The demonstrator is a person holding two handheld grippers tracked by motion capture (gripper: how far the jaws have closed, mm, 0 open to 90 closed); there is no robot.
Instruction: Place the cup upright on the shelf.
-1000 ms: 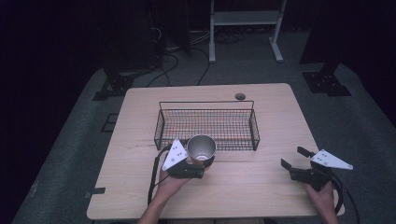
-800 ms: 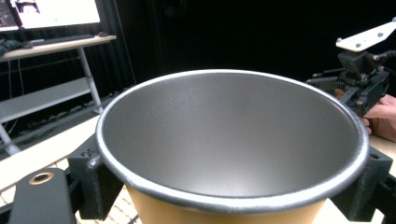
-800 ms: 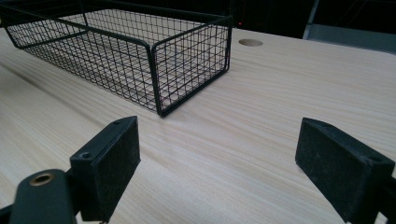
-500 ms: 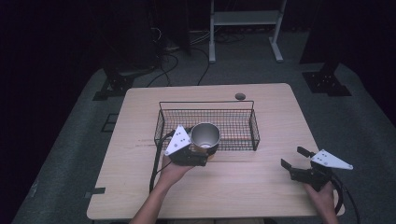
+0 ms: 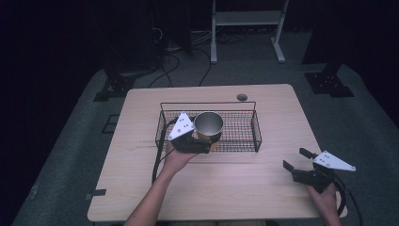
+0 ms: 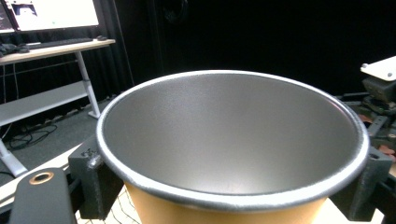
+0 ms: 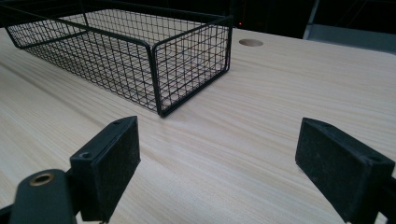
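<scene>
Nearest, the right gripper [image 5: 298, 165] rests low over bare table [image 5: 244, 188], fingers spread wide and empty. Farther in, the left gripper [image 5: 200, 143] has its fingers clamped on the unlabelled metal cup [image 5: 208, 124], upright above the wire basket [image 5: 254, 129]'s left half.

I see a cup [image 6: 233, 140] that is dull grey metal inside, with a smooth tan outside. My basket [image 7: 140, 60] is thin black wire mesh, and the worktop [image 7: 261, 116] is pale, smooth wood with fine lines.
</scene>
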